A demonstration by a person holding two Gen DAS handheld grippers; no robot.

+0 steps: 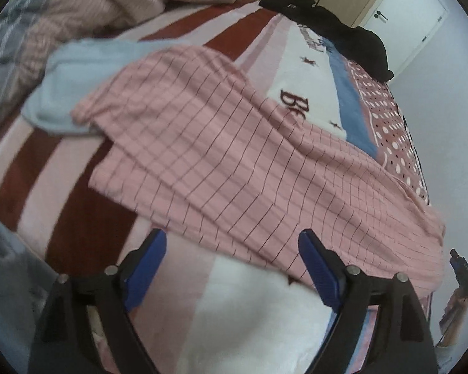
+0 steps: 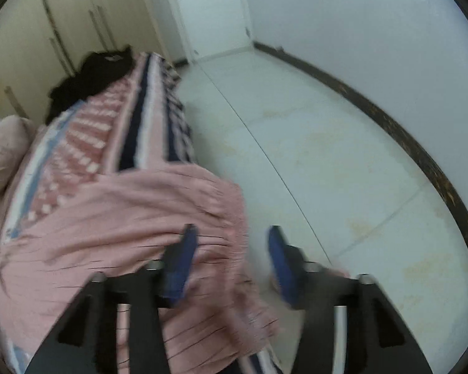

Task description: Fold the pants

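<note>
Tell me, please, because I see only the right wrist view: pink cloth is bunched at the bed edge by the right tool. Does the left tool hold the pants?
Observer: No. The left tool is open at the near edge of the pink checked pants, with nothing between its fingers.
Operator: Does any other thing lie against the pants on that side?
Observer: Yes. A light blue garment lies at their far end, partly under them.
</note>
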